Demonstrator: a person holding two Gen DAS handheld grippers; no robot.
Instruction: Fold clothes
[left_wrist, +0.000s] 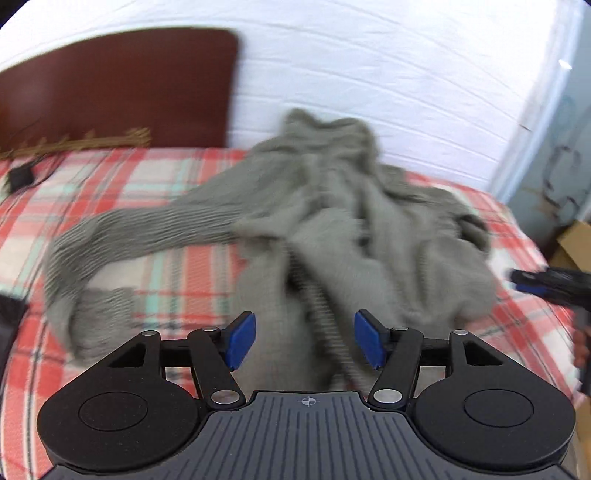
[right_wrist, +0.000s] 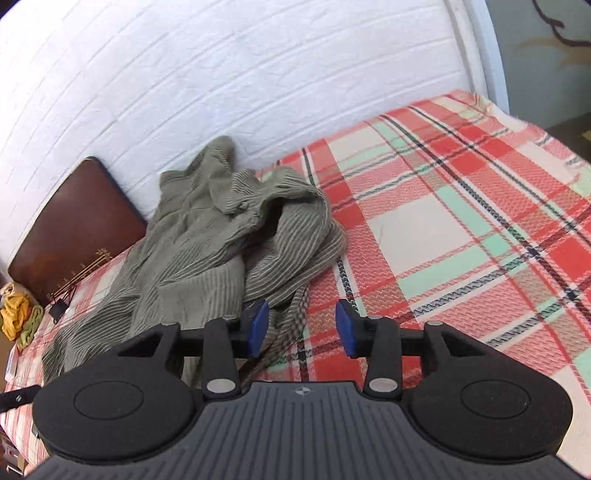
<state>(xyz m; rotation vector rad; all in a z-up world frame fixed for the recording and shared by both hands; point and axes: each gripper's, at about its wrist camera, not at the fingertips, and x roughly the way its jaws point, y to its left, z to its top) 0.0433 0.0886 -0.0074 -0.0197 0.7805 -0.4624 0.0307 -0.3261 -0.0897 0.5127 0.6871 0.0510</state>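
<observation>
crumpled grey-green garment (right_wrist: 229, 240) on plaid bedspread (right_wrist: 461, 206), both grippers parted, empty

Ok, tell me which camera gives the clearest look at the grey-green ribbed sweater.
The right wrist view: the sweater is sharp there, its ribbing and crumpled folds plain on the plaid blanket. The left wrist view shows more of the sweater, including a sleeve stretched left, but it is smeared by motion blur.

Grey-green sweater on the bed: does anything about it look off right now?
Yes. The sweater lies crumpled in a heap on the plaid blanket, bunched against the white wall, one sleeve trailing sideways. Nothing is folded yet. The left gripper and right gripper are open and empty.
</observation>
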